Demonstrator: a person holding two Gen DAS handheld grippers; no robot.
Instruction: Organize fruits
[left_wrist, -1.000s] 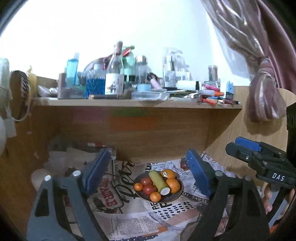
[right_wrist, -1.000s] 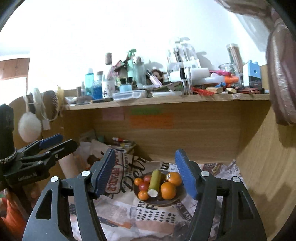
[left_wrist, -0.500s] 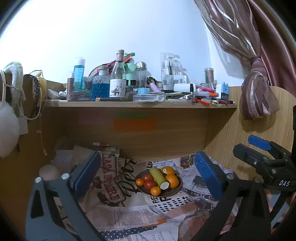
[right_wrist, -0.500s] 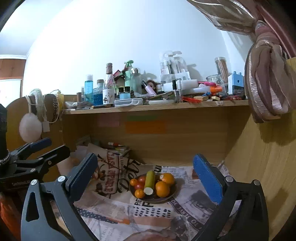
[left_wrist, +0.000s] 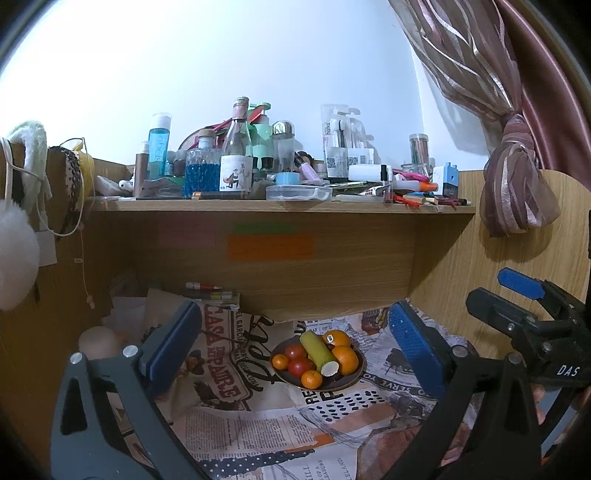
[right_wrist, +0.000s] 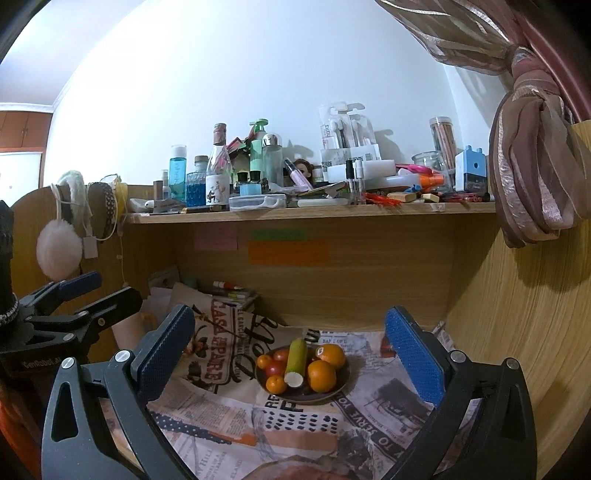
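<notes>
Fruit fills a dark round plate (left_wrist: 352, 382) on newspaper (left_wrist: 258, 421) in the left wrist view: two oranges (left_wrist: 345, 359), two small tangerines (left_wrist: 311, 379), two red tomatoes (left_wrist: 300, 367) and a green cylinder (left_wrist: 318, 352) with a pale cut end lying across the middle. The left gripper (left_wrist: 291, 345) hangs above the paper with its jaws spread wide and holding nothing; its blue pads (left_wrist: 413, 343) are ribbed. The right gripper's black body shows at the right edge. Above, a wooden shelf (left_wrist: 280, 206) carries bottles, jars and a clear plastic box (left_wrist: 298, 192). A tied, glossy curtain (left_wrist: 517, 184) hangs at the right.

From the right wrist view, the same plate (right_wrist: 341, 384) sits between the fingers of the right gripper (right_wrist: 291, 350), well beyond them, with oranges (right_wrist: 322, 375), tangerines (right_wrist: 276, 384), tomatoes (right_wrist: 275, 367) and cylinder (right_wrist: 296, 362) all inside it. These jaws also stand wide apart and empty. Crumpled printed newspaper (right_wrist: 295, 424) covers the desk, and coloured sticky notes (right_wrist: 288, 253) are stuck on the wood-grain back panel under the shelf (right_wrist: 314, 212).
</notes>
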